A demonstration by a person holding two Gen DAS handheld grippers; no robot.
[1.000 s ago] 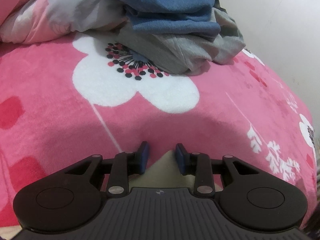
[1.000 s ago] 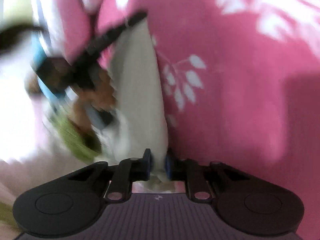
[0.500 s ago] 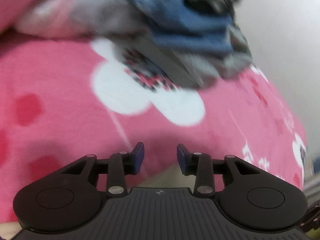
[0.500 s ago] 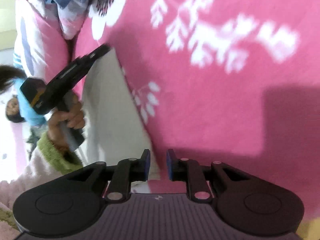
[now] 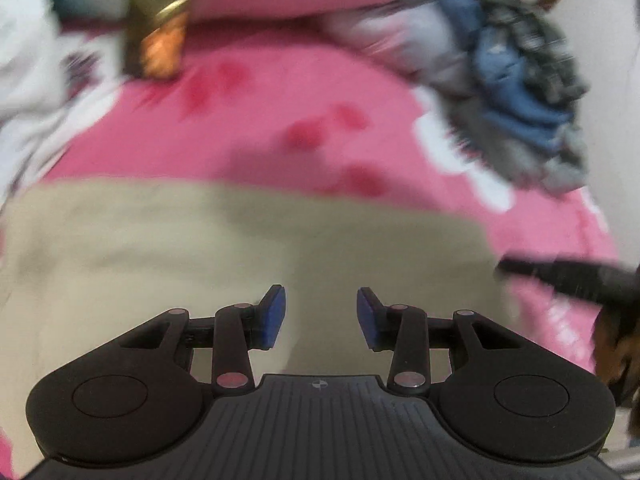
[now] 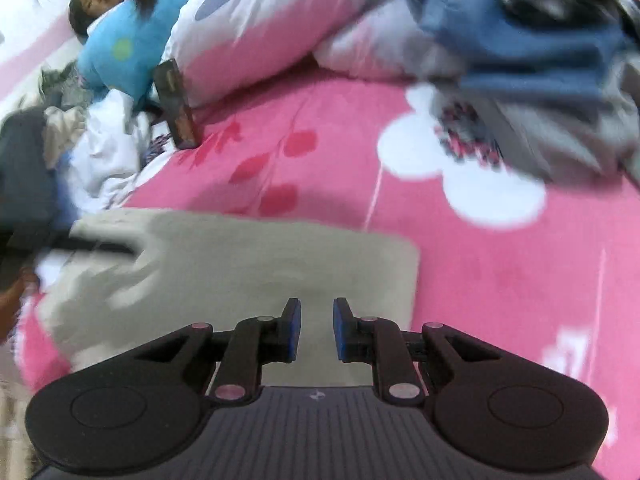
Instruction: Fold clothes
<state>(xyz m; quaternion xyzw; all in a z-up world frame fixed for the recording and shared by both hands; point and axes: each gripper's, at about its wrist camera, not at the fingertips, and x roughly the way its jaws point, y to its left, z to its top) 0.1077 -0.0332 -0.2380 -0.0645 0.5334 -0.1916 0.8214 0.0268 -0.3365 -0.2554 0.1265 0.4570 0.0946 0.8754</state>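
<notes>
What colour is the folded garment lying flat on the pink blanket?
The folded garment is plain beige, seen best in the right wrist view.

You work on a bed under a pink flowered blanket (image 6: pixel 500 288); a beige folded cloth (image 6: pixel 248 272) lies flat on it. Behind sit a heap of blue and grey clothes (image 6: pixel 532 64) and a pink-and-white duvet (image 6: pixel 260 28).

I am counting one beige folded cloth (image 6: pixel 248 268), one clothes pile (image 6: pixel 532 60) (blurred), one pink blanket (image 6: pixel 500 280), and my two claws.
</notes>
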